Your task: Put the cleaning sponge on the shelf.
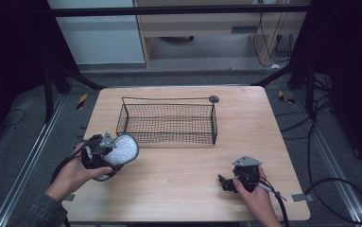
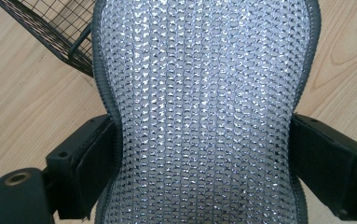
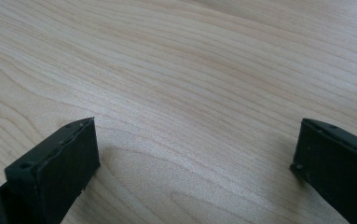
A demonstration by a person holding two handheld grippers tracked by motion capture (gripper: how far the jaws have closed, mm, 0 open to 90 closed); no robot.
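Observation:
A silvery, bumpy-textured pad with a dark grey edge, shaped like a shoe insole [image 1: 122, 150] [image 2: 204, 107], is held above the table's left side. My left gripper [image 1: 104, 153] [image 2: 204, 158] is shut on its narrow middle, one black jaw on each edge. A black wire basket [image 1: 168, 122] stands at the table's middle back, its corner [image 2: 69, 32] just beyond the pad. My right gripper [image 1: 223, 182] [image 3: 195, 154] rests low at the front right, jaws wide apart with bare wood between them.
The light wooden table [image 1: 183, 189] has dark floor, rails and cables around it. A small round grey tag [image 1: 213, 99] sits at the basket's far right corner. A cable [image 1: 278, 198] trails from the right gripper off the front edge.

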